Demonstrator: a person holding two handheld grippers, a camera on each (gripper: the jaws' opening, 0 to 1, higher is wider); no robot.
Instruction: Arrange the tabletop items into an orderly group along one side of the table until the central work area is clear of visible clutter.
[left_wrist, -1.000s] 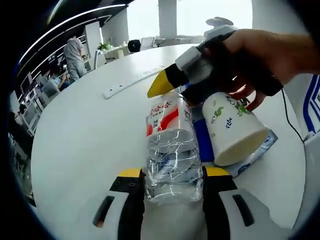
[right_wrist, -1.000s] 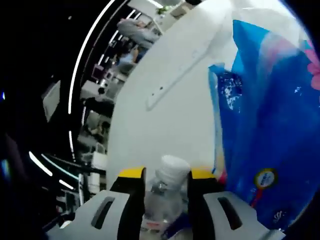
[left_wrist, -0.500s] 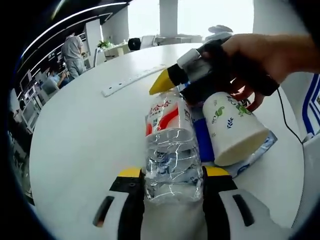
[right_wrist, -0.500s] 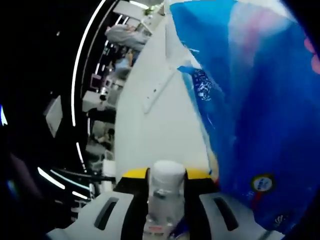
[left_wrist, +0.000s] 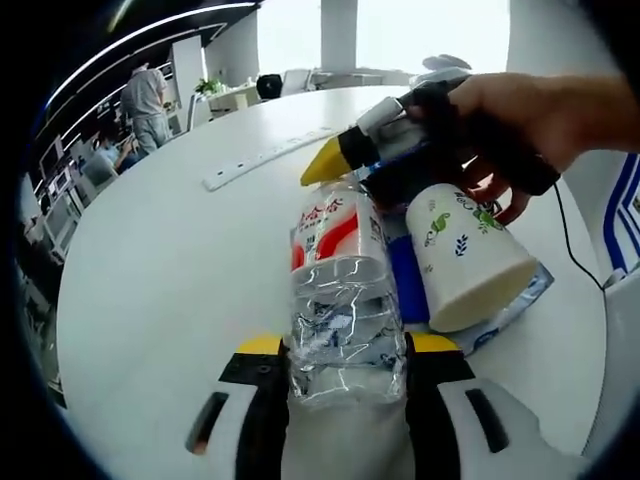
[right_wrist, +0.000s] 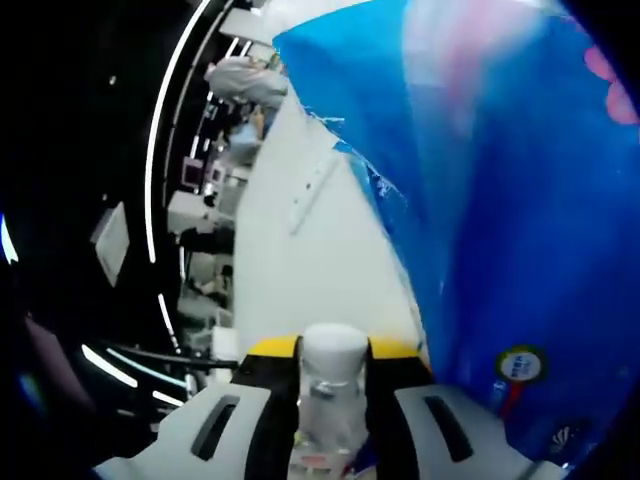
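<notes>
Open-plan office behind, dim, with people at far workstations at 10 o'clock. White round desk (left_wrist: 170, 280) spreading out below.

Lying on its side at desk centre: clear plastic water bottle (left_wrist: 345, 300), red and white label, base toward the camera in the left gripper view. Gripped at both ends. Left tongs (left_wrist: 346, 360) closed on the bottle's base end, yellow-tipped jaws pressed to either flank. Right tongs (left_wrist: 345, 165), held in a hand (left_wrist: 530, 110) coming in from 2 o'clock, at the cap end; in the right gripper view, right tongs (right_wrist: 333, 350) closed on the white cap (right_wrist: 333, 350) and neck.

Touching the bottle at 3 o'clock: white paper cup (left_wrist: 460, 260) with a green leaf print, tipped over, resting on a blue plastic packet (left_wrist: 500, 310). Same blue packet (right_wrist: 520, 220) looming close at 2 o'clock in the right gripper view. Farther off at 11 o'clock, well apart: long white power strip (left_wrist: 265, 160).

Judged step: carrying the bottle toward the group at one side. To do well: lift both ends together, level, without squeezing the thin crinkled wall harder. Keep the neck grip square so the cap cannot slip out. Clear the cup before moving sideways, since a nudge could roll it.
</notes>
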